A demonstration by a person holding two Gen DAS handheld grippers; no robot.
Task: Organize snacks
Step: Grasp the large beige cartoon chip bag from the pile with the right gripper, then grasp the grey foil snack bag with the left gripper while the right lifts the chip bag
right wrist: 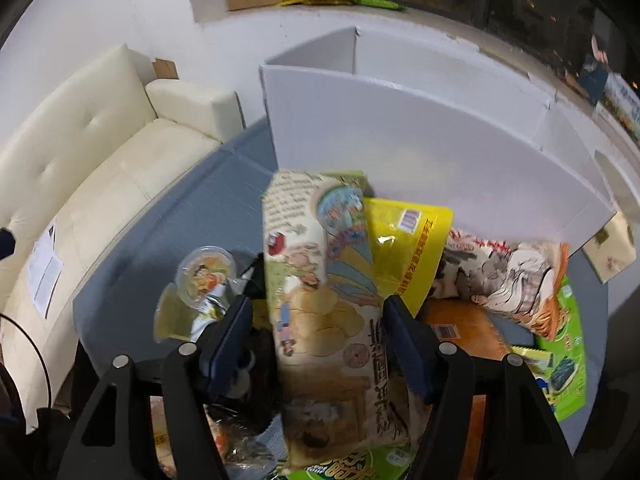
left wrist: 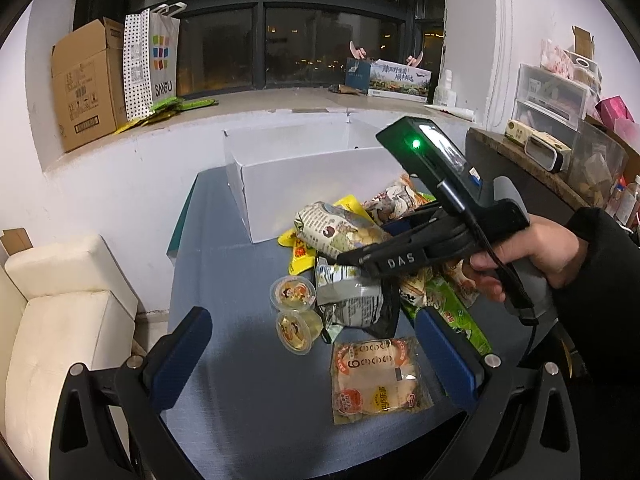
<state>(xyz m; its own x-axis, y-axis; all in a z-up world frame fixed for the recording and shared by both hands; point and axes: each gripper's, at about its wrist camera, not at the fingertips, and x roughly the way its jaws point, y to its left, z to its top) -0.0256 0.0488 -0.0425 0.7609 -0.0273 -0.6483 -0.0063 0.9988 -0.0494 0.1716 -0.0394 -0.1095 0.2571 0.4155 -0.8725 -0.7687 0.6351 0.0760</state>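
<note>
Snack packets lie heaped on the blue-grey table (left wrist: 240, 280) in front of an open white box (left wrist: 304, 184) (right wrist: 420, 152). My right gripper (right wrist: 318, 332) (left wrist: 362, 242) points down into the heap, astride a cream illustrated snack bag (right wrist: 320, 280) (left wrist: 340, 232). Its right pad touches the bag's edge, while a narrow dark gap shows at the left pad. My left gripper (left wrist: 316, 360) hangs wide open over the table's near part, holding nothing. Ahead of it lie two jelly cups (left wrist: 293, 291) and a round-cake packet (left wrist: 376, 380). A yellow packet (right wrist: 408, 248) lies under the cream bag.
A person's hand (left wrist: 532, 252) holds the right gripper. A cream sofa (left wrist: 60, 320) stands left of the table. On the window sill are a cardboard box (left wrist: 86, 80) and a paper bag (left wrist: 150, 60). A cluttered shelf with plastic drawers (left wrist: 552, 96) is on the right.
</note>
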